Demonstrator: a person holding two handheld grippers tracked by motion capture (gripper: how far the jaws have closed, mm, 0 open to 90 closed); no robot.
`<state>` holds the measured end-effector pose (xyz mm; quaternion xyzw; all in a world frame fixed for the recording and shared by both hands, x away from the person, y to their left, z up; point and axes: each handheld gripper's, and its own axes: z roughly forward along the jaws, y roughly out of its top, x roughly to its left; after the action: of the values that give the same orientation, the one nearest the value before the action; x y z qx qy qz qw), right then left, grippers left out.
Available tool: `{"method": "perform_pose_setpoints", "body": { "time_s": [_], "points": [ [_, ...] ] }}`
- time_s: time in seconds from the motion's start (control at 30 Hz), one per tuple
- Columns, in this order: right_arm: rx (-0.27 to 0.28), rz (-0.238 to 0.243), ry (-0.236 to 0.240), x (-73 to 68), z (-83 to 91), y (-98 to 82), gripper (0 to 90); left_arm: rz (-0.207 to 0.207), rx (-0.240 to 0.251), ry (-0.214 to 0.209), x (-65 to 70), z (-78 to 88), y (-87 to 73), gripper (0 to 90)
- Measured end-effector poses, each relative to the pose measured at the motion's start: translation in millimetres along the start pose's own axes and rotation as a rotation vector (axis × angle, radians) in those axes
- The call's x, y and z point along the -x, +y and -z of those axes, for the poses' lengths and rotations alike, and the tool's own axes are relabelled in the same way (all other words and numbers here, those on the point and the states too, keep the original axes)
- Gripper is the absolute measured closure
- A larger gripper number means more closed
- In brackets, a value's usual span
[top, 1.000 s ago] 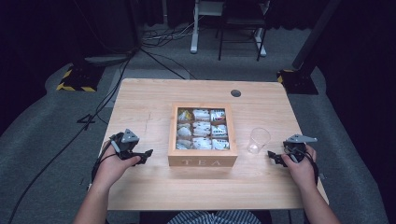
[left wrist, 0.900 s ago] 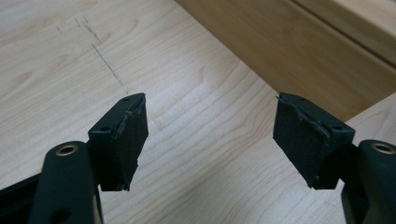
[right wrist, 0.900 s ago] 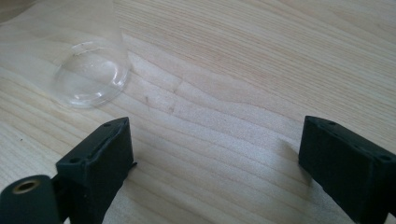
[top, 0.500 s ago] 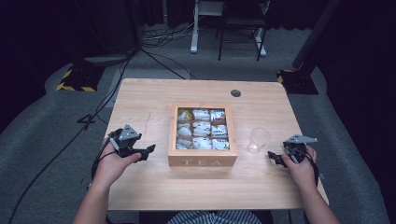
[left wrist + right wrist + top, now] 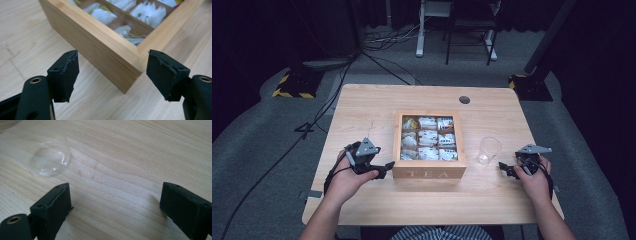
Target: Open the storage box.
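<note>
My left claw (image 5: 384, 167) gapes, jaws just widened, nothing between. My right claw (image 5: 507, 169) open, held low, empty.

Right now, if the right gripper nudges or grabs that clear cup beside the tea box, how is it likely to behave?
The clear cup looks thin-walled and empty, so it is probably light and would slide or tip from a small nudge. It stands upright and tall for its base, which makes toppling likely. Its smooth wall may slip or flex between the right gripper pads, so a gentle squeeze seems wise.

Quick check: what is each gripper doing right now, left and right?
Left gripper: open, empty, at the tea box corner.
Right gripper: open, empty, near the plastic cup.
</note>
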<state>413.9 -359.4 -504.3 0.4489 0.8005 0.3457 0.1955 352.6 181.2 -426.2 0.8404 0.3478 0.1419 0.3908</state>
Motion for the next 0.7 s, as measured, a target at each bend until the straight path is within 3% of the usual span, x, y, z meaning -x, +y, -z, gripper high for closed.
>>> {"method": "perform_pose_setpoints", "body": {
  "time_s": [0.13,0.33,0.47,0.7],
  "points": [
    [0.0,0.0,0.001,0.0,0.0,0.0,10.3,-0.021,-0.054,-0.022,6.1,-9.8,-2.2,25.9],
    [0.0,0.001,0.0,0.1,0.0,0.0,10.3,-0.025,-0.077,-0.025,8.1,-15.8,-4.4,26.7],
    [0.0,0.0,0.0,0.0,0.0,0.0,10.3,-0.022,-0.077,-0.036,9.0,-17.8,-4.9,36.1],
    [0.0,0.001,0.0,0.1,0.0,0.0,10.3,-0.037,-0.079,-0.04,11.4,-20.6,-4.2,44.5]
  ]
}}
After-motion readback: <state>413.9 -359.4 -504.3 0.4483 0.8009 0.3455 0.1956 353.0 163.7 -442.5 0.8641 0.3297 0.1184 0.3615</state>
